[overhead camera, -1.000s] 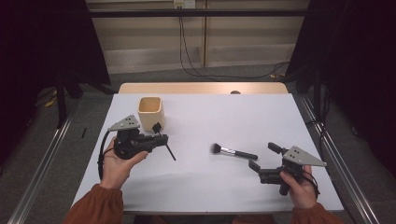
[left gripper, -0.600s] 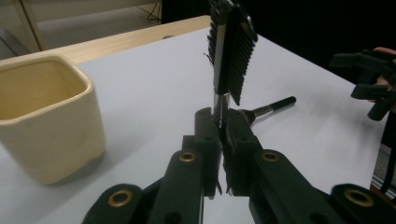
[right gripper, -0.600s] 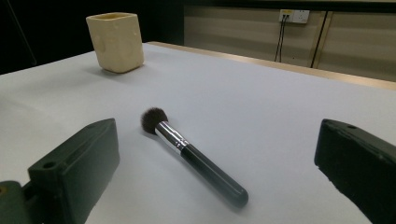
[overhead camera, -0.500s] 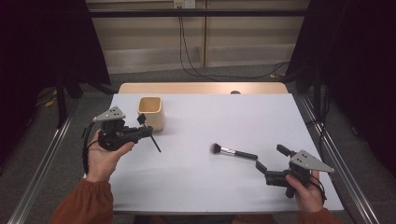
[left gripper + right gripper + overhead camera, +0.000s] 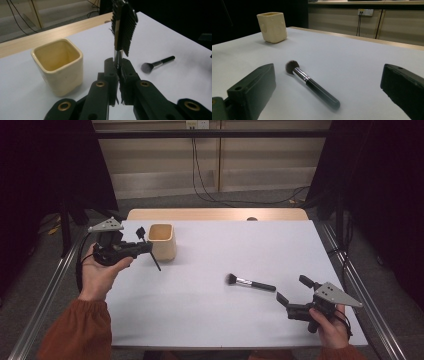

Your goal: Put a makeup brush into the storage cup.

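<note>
My left gripper [image 5: 142,246] is clamped on a small comb-brush [image 5: 123,27] just at nine o'clock of the cream cup [image 5: 162,241], not yet in it, while my right gripper [image 5: 295,297], jaws apart, faces the makeup brush [image 5: 250,283] lying on the white table [image 5: 200,310] toward four o'clock of the cup.

no readable text, no labels, no brands, no numbers

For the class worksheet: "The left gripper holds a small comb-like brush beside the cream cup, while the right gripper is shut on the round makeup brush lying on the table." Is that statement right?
Not quite. The right gripper is open, not shut on the makeup brush: the right gripper view shows its jaws wide apart with the brush lying free on the table between them. The rest stands: the left gripper holds the comb-like brush beside the cream cup.
</note>
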A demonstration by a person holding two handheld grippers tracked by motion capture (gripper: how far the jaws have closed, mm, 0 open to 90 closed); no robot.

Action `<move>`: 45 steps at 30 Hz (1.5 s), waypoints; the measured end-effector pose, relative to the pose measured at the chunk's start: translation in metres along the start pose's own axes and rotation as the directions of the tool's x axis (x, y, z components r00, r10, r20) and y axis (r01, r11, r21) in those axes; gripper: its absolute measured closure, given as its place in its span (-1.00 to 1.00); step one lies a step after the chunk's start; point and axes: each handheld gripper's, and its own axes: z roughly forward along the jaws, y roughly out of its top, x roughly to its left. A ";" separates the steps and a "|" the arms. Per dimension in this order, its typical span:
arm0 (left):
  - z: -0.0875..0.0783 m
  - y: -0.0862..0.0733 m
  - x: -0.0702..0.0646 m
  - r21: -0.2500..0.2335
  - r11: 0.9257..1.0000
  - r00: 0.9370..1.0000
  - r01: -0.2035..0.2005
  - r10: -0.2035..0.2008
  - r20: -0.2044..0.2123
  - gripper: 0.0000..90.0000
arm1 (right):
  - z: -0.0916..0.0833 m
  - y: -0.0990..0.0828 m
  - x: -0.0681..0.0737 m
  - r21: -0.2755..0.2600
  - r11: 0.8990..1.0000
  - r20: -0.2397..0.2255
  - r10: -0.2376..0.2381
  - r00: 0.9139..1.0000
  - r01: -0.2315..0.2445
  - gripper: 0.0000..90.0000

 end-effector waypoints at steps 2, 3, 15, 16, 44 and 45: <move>-0.001 0.005 0.003 -0.006 1.000 1.000 0.001 -0.001 -0.009 0.90 | 0.000 0.000 0.000 0.000 1.000 -0.003 0.002 1.000 -0.002 -1.00; -0.001 0.007 0.004 -0.009 1.000 1.000 0.006 -0.006 -0.009 0.90 | 0.000 0.000 0.001 -0.001 1.000 -0.001 0.003 1.000 -0.003 -1.00; -0.004 0.022 0.020 -0.043 0.999 0.998 0.018 -0.021 -0.064 0.90 | 0.000 0.001 0.002 -0.011 1.000 -0.013 -0.008 1.000 0.008 -1.00; -0.004 0.024 0.020 -0.045 0.999 0.997 0.023 -0.026 -0.066 0.90 | 0.000 0.001 0.002 -0.011 1.000 -0.013 -0.007 1.000 0.007 -1.00; 0.027 0.049 0.044 -0.126 0.992 0.987 0.010 -0.030 -0.160 0.90 | 0.001 0.000 0.003 0.000 1.000 -0.030 -0.008 1.000 0.008 -1.00; 0.029 0.049 0.045 -0.122 0.993 0.985 0.007 -0.028 -0.167 0.90 | 0.001 0.000 0.003 0.000 1.000 -0.031 -0.008 0.999 0.008 -1.00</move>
